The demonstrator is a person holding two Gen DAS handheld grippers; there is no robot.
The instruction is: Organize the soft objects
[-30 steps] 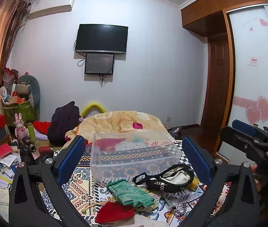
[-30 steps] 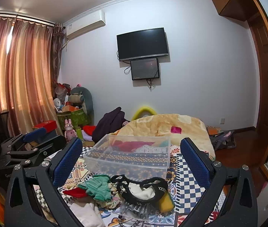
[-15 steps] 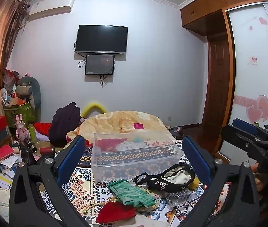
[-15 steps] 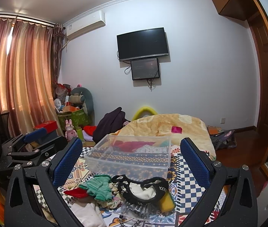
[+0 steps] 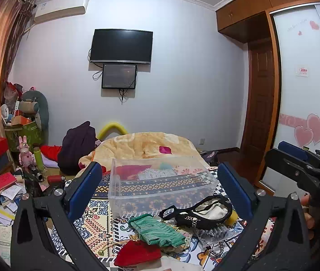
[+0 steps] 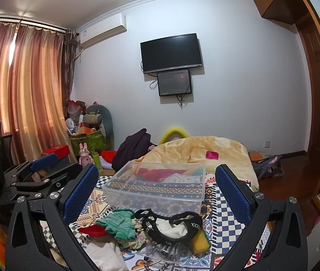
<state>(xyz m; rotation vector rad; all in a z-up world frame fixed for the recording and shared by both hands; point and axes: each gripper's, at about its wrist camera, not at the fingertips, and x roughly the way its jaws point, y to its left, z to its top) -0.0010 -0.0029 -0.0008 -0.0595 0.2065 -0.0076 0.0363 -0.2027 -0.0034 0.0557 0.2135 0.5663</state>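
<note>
Clear plastic bin [image 5: 160,183] holds nothing; clothes [image 5: 157,228] beside it.

One clear plastic bin [image 5: 160,185], one green knit garment [image 5: 157,230], one red cloth [image 5: 137,253], two wall screens [image 5: 121,46].

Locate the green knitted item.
In both views the green knitted item lies on the patterned bedspread, before the clear bin, between the red pouch and black strap.

Even, soft indoor light, backlit curtains [image 6: 24,103], sharp focus, fisheye-bent dark corners.
</note>
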